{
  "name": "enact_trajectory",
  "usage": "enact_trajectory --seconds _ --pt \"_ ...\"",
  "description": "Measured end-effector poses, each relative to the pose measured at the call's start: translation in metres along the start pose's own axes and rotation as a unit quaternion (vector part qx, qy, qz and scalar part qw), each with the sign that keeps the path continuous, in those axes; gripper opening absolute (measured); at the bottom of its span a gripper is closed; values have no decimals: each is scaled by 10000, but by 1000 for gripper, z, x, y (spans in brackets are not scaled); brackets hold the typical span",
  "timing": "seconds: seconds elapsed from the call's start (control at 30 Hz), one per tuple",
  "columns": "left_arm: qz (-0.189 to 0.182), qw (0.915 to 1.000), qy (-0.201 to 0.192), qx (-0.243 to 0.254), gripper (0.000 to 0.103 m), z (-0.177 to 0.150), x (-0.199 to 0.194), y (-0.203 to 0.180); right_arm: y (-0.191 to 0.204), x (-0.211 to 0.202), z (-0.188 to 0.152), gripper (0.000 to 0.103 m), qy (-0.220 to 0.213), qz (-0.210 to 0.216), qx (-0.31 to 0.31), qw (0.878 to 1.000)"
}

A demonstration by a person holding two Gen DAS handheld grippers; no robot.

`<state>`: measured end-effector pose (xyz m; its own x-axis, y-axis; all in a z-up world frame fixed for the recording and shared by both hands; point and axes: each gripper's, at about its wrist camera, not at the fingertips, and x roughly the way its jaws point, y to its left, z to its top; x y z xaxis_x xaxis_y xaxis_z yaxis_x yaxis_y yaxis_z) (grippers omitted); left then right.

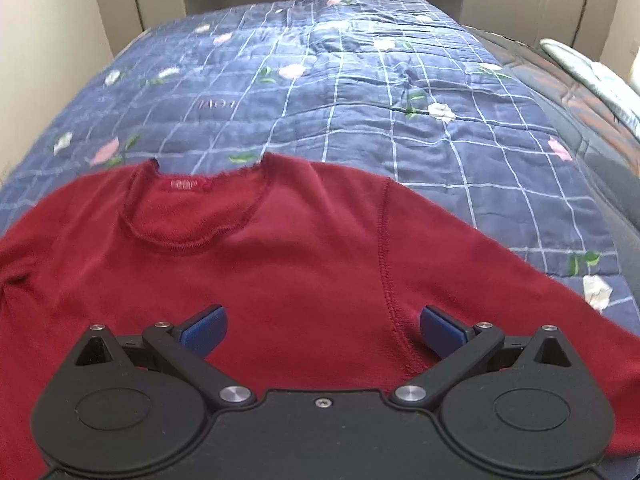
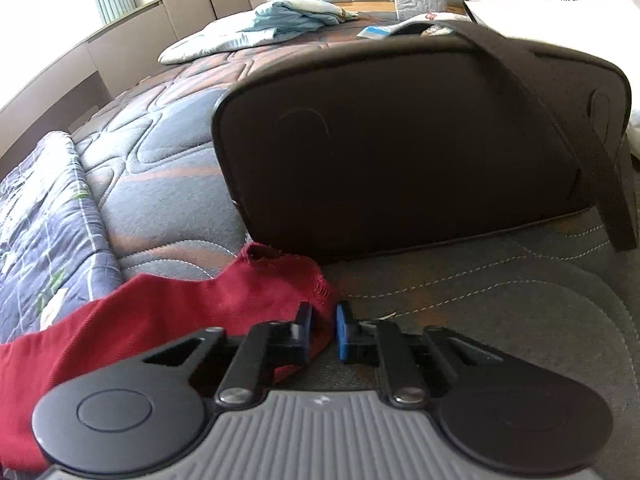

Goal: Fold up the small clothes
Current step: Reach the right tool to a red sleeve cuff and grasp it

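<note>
Red knit, a small sweater [image 1: 280,248], lies face up and spread flat on the blue checked floral quilt [image 1: 360,92], neckline [image 1: 188,208] toward the far end of the bed and body toward the near edge. That flat spread suits folding: seams and sleeves are easy to reach. The left gripper [image 1: 322,330] hovers over the chest with its blue pads wide apart, holding nothing, placed as if to pin or pick the body panel once the sleeve comes across.

Off the quilt's right edge, the sleeve runs onto the grey quilted mattress [image 2: 168,184], its cuff [image 2: 280,276] ending just beside a dark brown bag [image 2: 400,152]. The right gripper [image 2: 323,330] has its jaws nearly together, pinching the cuff's edge between the pads; a thin gap shows, so the hold looks light. Gripping at the cuff probably serves to carry the sleeve back over the body. The bag crowds that corner, so the lift wants care.
</note>
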<state>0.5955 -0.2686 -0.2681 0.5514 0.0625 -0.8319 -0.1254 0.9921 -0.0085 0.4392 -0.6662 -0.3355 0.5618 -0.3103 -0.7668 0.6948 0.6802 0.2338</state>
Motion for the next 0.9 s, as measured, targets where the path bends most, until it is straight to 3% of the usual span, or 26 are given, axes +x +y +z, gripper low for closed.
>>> enact_trajectory --seconds 0.2,0.5,0.73,0.9 --pt "153 9989 433 129 102 2 14 -2 20 -23 2 12 -265 351 -283 9986" --pt "-190 9980 500 -323 102 1 -3 28 71 -80 15 11 -728 962 -840 9891" --pt "-327 9971 283 -632 102 4 -37 82 144 -122 32 11 -1152 1601 -1469 9693" --pt "-159 9972 91 -725 102 12 -56 133 224 -145 23 11 -1177 2317 -1803 9487"
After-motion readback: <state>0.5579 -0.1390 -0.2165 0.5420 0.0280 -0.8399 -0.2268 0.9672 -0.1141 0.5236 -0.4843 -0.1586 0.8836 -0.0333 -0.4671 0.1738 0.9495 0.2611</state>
